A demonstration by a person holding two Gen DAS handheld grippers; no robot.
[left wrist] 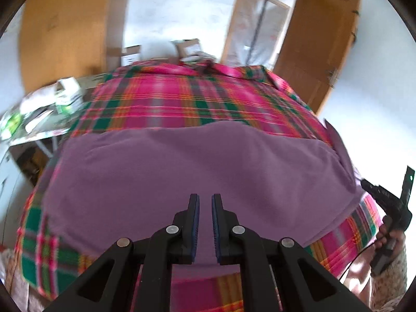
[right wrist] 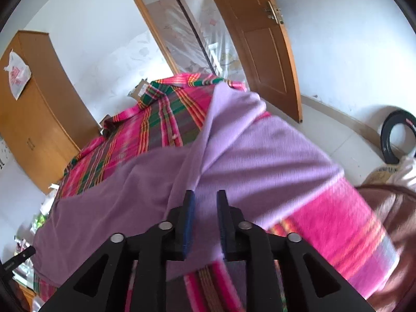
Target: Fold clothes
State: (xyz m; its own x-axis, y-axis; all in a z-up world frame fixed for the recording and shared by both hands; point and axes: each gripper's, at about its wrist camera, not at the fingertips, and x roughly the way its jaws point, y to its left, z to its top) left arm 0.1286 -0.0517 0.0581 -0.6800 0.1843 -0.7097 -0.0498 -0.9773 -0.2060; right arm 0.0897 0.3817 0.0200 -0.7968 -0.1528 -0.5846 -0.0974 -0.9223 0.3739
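Purple knit fabric, a soft garment [left wrist: 182, 171] spread wide, lies over a bed covered with a pink, green and orange plaid blanket [left wrist: 182, 96], reaching from the near edge to about the middle of the bed. In the left wrist view the left gripper [left wrist: 205, 208] hovers above the near part of the purple garment with its black fingers [left wrist: 193, 215] standing a narrow gap apart and nothing between the blue pads. At the right edge of that view the right gripper [left wrist: 369, 186] appears as a black tool held in a person's hand [left wrist: 390, 236], its tip at the garment's right side, where a flap of the cloth stands raised. In the right wrist view the right gripper [right wrist: 205, 208] has its jaws slightly apart with a lifted fold of the purple garment [right wrist: 260, 156] running between them; whether the pads actually pinch the cloth cannot be told through the blur. From there the fold rises in a ridge toward the far end of the bed, while the rest of the garment lies flat to the left. Beyond the bed stand an orange-brown wooden wardrobe [right wrist: 33, 109], an open brown wooden door [right wrist: 265, 52] and white walls. A black ring-shaped tyre [right wrist: 390, 135] leans on the floor at the right, and cardboard boxes [left wrist: 187, 49] sit past the far end of the bed.
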